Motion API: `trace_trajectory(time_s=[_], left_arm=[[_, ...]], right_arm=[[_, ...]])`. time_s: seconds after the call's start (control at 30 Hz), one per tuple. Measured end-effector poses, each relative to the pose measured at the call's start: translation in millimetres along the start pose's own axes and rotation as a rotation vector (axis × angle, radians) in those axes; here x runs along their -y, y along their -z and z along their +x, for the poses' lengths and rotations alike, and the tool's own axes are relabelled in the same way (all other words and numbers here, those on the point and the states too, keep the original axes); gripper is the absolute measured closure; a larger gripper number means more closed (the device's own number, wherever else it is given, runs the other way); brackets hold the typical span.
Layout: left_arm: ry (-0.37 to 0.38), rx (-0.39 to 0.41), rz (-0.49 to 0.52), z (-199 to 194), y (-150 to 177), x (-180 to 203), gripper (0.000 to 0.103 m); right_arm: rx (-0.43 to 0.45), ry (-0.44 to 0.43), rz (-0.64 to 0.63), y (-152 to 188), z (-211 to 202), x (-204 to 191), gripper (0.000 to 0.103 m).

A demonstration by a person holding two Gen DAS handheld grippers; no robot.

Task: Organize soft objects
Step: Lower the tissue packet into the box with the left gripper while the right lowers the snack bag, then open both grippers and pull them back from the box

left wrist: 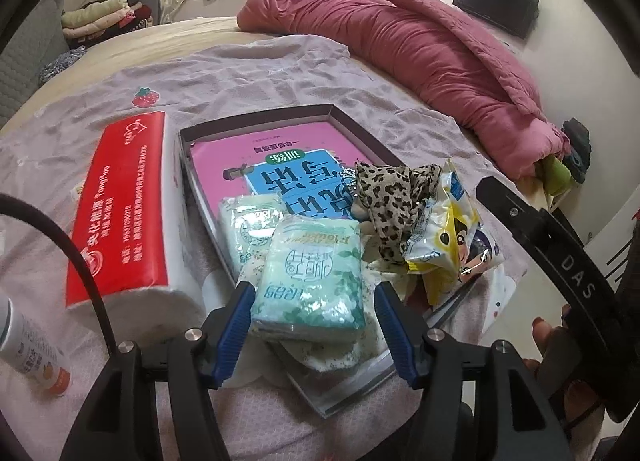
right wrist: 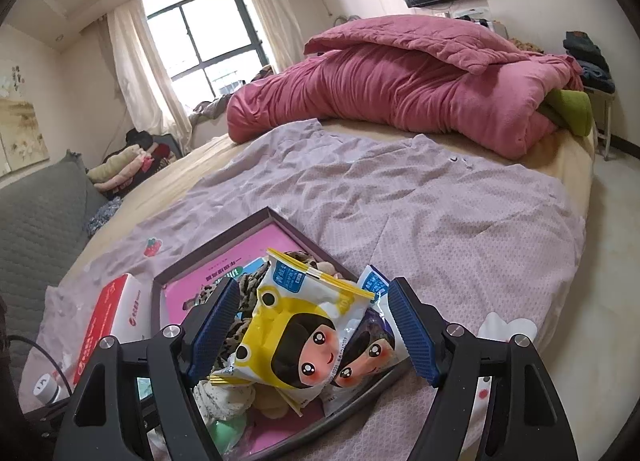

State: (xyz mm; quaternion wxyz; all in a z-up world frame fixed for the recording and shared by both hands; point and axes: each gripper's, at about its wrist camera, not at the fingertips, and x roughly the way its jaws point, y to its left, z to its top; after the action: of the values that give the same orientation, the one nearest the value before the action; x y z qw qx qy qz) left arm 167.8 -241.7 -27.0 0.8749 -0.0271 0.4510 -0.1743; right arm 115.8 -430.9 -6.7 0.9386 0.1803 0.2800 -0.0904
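Note:
A shallow dark box point(left wrist: 352, 121) point(right wrist: 224, 239) with a pink book in it lies on the bed. My left gripper point(left wrist: 314, 311) is open, its blue pads either side of a green tissue pack point(left wrist: 310, 277) resting in the box; a second green pack point(left wrist: 244, 229) lies behind it. A leopard-print cloth point(left wrist: 390, 197) and yellow cartoon snack bags point(left wrist: 444, 229) lie at the box's right. My right gripper point(right wrist: 310, 325) is open around the yellow snack bag point(right wrist: 296, 341), with a second bag point(right wrist: 372, 353) beside it.
A red and white tissue roll pack point(left wrist: 124, 213) point(right wrist: 108, 313) lies left of the box. A small bottle point(left wrist: 32, 349) lies at the near left. A lilac sheet point(right wrist: 400, 201) covers the bed, and a rolled pink quilt point(right wrist: 400, 81) lies behind.

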Motion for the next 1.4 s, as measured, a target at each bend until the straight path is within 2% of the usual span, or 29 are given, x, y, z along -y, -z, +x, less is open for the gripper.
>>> trace_trajectory(time_s=[0.43,1.03,1.23,1.4], left_arm=[[-0.053,0.029,-0.017,-32.3,9.5,-5.4,0.041],[-0.095,0.111,-0.058,-108.3,29.0,-38.8,0.04],[-0.103,0.139,-0.072,-128.6,31.7,-41.8,0.04],[-0.116,0.149,-0.068,-142.8,36.6,-44.2,0.04]], right_arm=[[-0.009,0.0,-0.011,-0.8,-12.5,-12.0,0.026],[0.046,-0.073,-0.146,4.7,-84.5,-75.2,0.026],[0.011,-0.1,-0.151,11.4,-109.0,-88.1,0.025],[-0.068,-0.107,-0.123,21.4,-118.0,-93.5,0.025]])
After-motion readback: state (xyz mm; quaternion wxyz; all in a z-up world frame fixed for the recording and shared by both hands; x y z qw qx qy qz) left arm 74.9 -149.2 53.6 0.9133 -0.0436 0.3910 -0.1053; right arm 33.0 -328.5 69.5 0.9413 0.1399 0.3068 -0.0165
